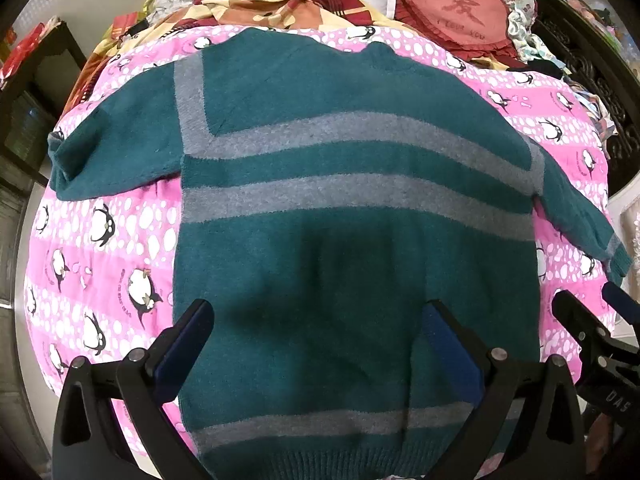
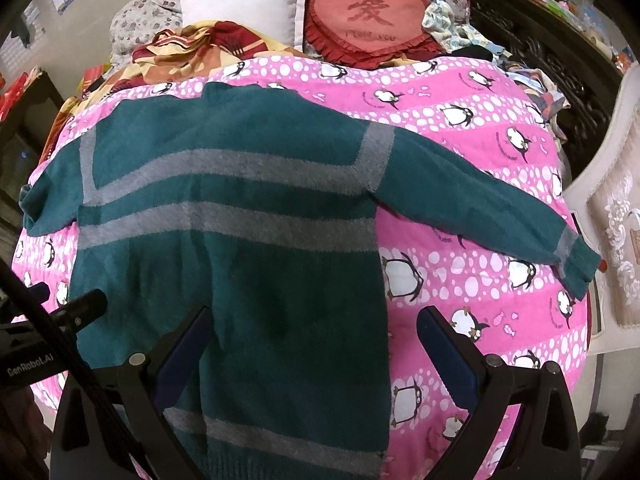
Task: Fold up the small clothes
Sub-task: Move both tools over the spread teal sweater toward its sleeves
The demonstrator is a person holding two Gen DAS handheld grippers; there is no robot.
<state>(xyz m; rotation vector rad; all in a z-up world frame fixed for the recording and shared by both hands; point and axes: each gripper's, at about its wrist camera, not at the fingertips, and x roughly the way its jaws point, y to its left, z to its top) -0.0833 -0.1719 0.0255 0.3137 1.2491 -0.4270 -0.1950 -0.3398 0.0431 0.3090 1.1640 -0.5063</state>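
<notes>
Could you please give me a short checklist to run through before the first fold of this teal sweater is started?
1. Teal sweater lies flat on the pink penguin blanket: ok.
2. Right sleeve stretched out straight: ok.
3. Left sleeve stretched out straight: not ok, its cuff end is bunched.
4. Left gripper open and holding nothing: ok.
5. Right gripper open and holding nothing: ok.
6. Heart-shaped cushion and other bedding clear of the sweater: ok, they lie beyond the collar.
</notes>
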